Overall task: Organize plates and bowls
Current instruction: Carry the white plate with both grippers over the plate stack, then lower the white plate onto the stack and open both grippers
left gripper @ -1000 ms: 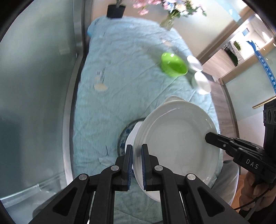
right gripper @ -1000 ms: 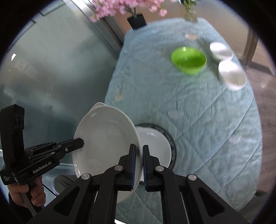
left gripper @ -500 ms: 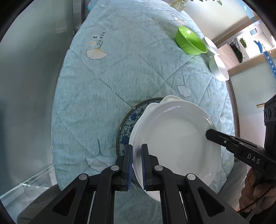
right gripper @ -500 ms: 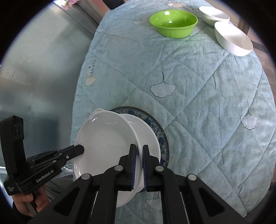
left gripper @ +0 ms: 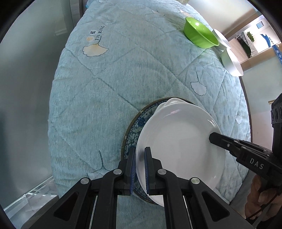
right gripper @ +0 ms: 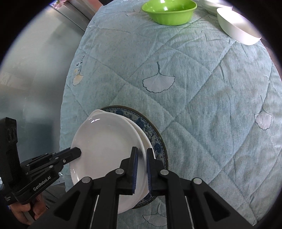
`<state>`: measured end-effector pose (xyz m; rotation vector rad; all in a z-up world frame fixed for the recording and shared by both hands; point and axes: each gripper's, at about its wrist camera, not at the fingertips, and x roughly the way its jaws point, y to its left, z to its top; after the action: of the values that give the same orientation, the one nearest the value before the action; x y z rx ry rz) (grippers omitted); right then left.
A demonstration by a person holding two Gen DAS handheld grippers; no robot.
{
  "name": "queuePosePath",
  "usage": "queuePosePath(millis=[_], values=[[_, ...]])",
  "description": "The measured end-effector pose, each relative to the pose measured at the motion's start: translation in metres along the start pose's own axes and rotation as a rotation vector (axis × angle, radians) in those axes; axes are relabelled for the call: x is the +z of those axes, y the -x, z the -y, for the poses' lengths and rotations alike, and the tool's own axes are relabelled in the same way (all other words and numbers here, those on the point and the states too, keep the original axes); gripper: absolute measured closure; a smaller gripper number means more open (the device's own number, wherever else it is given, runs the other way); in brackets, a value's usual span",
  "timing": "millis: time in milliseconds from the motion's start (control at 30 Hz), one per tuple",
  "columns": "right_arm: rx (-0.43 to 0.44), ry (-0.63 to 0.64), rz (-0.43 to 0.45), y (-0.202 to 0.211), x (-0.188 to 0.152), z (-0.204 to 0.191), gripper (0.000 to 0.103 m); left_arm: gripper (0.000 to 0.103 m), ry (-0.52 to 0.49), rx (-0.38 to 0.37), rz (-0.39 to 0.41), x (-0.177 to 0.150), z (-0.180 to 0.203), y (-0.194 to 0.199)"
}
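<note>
Both grippers hold one large white plate [left gripper: 178, 141] by opposite rims. My left gripper [left gripper: 139, 164] is shut on its near-left rim. My right gripper [right gripper: 141, 163] is shut on its right rim and shows in the left wrist view [left gripper: 214, 138]. The plate [right gripper: 105, 141] hangs low over a smaller white plate [right gripper: 147, 141] that lies on a blue patterned plate [right gripper: 155, 133]. The blue plate [left gripper: 134, 130] shows at the left of the stack.
A green bowl [right gripper: 169, 11] and a white bowl [right gripper: 236, 29] stand at the far end of the quilted blue tablecloth [right gripper: 202, 88]. A second white bowl [left gripper: 220, 37] sits behind the green bowl [left gripper: 199, 36]. A glass wall [left gripper: 26, 88] runs along the left.
Both grippers have lowered the white plate toward the stacked plates, and the cameras have tilted down toward the table.
</note>
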<state>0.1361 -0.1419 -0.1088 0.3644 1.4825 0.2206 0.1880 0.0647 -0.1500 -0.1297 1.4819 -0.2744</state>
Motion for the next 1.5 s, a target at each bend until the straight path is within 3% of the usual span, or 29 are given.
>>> queuePosePath(millis=[933,1000,1067,1100,1367,1433,1500], values=[[-0.035,0.013,0.011,0.001,-0.002,-0.007,0.085,0.095,0.012,-0.023,-0.022,-0.003,-0.004,-0.003],[-0.041,0.019,0.015,0.001,-0.003,-0.010,0.083,0.095,0.011,-0.023,-0.021,-0.003,-0.004,-0.001],[-0.075,0.023,0.031,0.004,-0.004,-0.011,0.066,0.095,0.009,-0.027,-0.018,-0.003,-0.004,0.003],[-0.080,0.021,0.040,0.006,-0.004,-0.012,0.065,0.095,0.008,-0.031,-0.016,-0.004,-0.004,0.005],[-0.059,0.024,0.041,0.009,-0.002,-0.005,0.067,0.091,0.039,-0.052,-0.020,-0.002,-0.016,0.010],[-0.044,0.045,0.040,0.009,-0.002,-0.006,0.081,0.091,0.048,-0.065,-0.029,-0.002,-0.018,0.007],[-0.060,0.056,0.057,0.009,-0.003,-0.009,0.084,0.091,0.054,-0.086,-0.033,-0.004,-0.019,0.005]])
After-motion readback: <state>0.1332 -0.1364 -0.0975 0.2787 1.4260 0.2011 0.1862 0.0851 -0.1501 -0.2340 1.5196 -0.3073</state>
